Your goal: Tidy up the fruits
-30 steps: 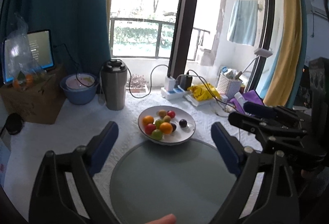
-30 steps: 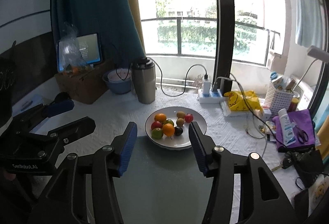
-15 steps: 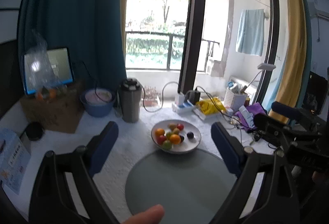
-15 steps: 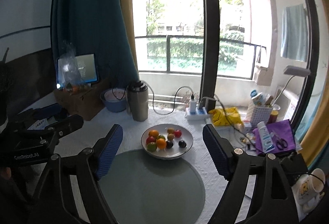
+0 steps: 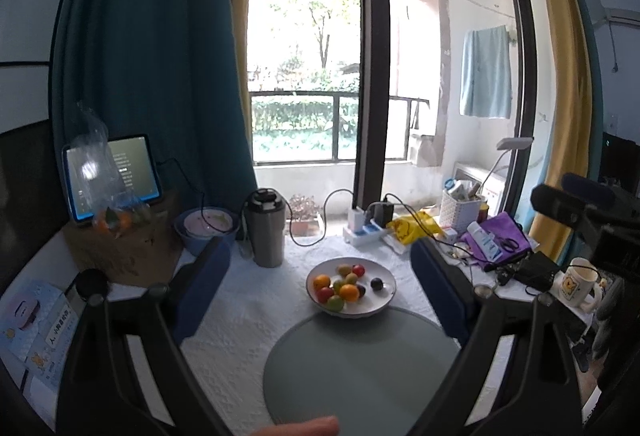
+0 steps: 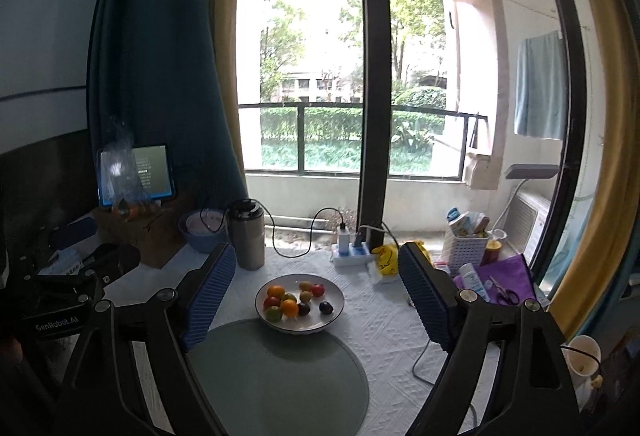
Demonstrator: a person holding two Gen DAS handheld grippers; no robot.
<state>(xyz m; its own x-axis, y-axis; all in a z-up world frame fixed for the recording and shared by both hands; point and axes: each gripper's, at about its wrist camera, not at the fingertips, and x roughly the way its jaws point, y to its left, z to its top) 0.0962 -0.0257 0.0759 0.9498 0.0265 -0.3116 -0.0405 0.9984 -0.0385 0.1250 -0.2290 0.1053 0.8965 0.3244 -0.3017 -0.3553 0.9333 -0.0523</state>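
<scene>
A white plate (image 5: 382, 300) of small fruits stands on the white tablecloth: oranges (image 5: 349, 292), a red fruit (image 5: 325, 294), a green one (image 5: 335, 302) and a dark plum (image 5: 376, 283). It also shows in the right wrist view (image 6: 332, 310). A round grey-green mat (image 5: 360, 368) lies in front of it. My left gripper (image 5: 320, 292) is open and empty, held high and back from the plate. My right gripper (image 6: 316, 292) is open and empty, also well back. The right gripper's body shows at the right edge of the left wrist view (image 5: 580, 203).
A steel tumbler (image 5: 266, 230), a blue bowl (image 5: 206, 230), a cardboard box (image 5: 120, 248) with a tablet (image 5: 112, 177) stand at the back left. A power strip (image 5: 366, 230), yellow bag (image 5: 412, 228), white basket (image 5: 462, 209), purple pouch (image 5: 500, 240) and mug (image 5: 574, 282) crowd the right.
Both grippers have pulled up and back from the plate, so it looks smaller and farther. The right gripper's jaws have opened wider.
</scene>
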